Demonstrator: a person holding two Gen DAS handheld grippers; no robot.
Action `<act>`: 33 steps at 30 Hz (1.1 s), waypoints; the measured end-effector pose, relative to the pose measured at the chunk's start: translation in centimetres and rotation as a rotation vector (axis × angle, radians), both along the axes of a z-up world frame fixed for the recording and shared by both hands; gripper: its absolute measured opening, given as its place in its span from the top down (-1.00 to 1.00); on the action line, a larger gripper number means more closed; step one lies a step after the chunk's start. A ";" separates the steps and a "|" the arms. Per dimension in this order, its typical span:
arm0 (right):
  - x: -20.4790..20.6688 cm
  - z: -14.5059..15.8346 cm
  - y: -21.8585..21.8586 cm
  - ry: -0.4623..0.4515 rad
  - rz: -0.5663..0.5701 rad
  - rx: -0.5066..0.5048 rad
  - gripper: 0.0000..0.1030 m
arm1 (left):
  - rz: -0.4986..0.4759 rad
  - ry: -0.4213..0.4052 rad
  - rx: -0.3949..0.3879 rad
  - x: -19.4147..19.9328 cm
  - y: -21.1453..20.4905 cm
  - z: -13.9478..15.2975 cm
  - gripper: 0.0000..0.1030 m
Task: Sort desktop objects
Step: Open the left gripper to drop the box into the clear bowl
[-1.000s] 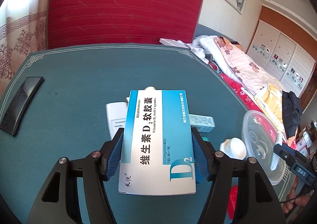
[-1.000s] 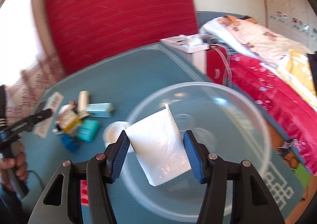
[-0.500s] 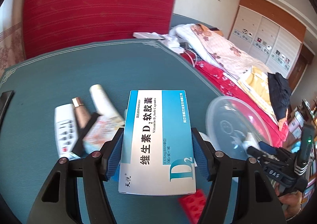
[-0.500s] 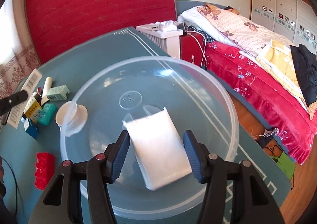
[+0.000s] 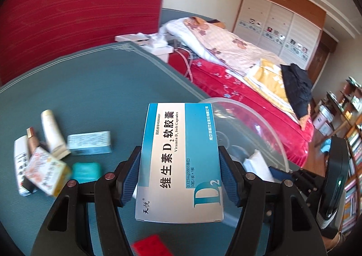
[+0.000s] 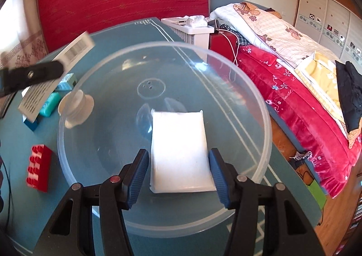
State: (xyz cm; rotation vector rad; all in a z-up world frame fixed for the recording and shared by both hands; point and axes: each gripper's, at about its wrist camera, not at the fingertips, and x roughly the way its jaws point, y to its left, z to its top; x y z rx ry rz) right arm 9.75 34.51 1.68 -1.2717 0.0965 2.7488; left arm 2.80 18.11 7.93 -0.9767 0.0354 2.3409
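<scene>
My left gripper [image 5: 179, 151] is shut on a blue and white vitamin D2 box [image 5: 181, 165] and holds it above the teal table, beside the near rim of a clear plastic bowl [image 5: 260, 124]. In the right wrist view that box [image 6: 67, 56] shows at the upper left, over the bowl's rim [image 6: 260, 97]. My right gripper [image 6: 178, 154] reaches down into the bowl. Its jaws are closing on a white soft pack [image 6: 178, 138] that lies between the pads, low over the bowl's bottom.
Left of the bowl lie a cream tube [image 5: 51, 131], a pale blue box [image 5: 90, 142], a teal bar [image 5: 87, 172], a flowered box [image 5: 47, 174] and a white round lid [image 6: 77, 106]. A red toy brick [image 6: 38, 167] sits near the front. A bed [image 6: 305, 120] borders the table's right edge.
The left gripper has swung right with the box, from the table's middle to the bowl's rim. The right gripper has sunk into the bowl, and the white pack has gone from tilted to flat.
</scene>
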 end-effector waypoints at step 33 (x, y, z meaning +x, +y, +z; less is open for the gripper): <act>0.5 0.3 -0.6 0.051 -0.038 -0.069 -0.43 | -0.087 -0.005 0.093 -1.2 3.0 0.8 -0.53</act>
